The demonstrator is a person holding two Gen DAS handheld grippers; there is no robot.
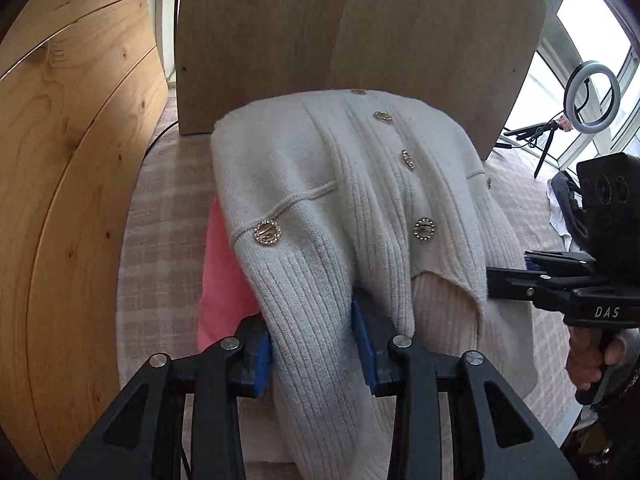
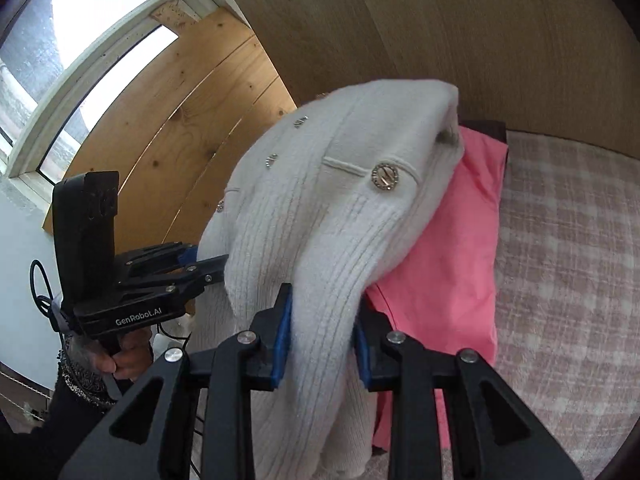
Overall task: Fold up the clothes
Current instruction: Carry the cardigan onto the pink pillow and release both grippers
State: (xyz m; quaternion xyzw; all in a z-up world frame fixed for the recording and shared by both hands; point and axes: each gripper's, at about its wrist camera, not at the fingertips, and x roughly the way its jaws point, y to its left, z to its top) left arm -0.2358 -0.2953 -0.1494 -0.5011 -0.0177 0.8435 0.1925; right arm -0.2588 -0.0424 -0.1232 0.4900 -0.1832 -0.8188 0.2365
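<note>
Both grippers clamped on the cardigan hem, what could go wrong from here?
1. The left gripper and the right gripper each pinch a thick bunch of ribbed hem on the white cardigan; the knit may slip out or stretch if they pull apart.
2. The cardigan lies over a pink garment; dragging it may shift or rumple that piece.
3. A button may snag.
</note>
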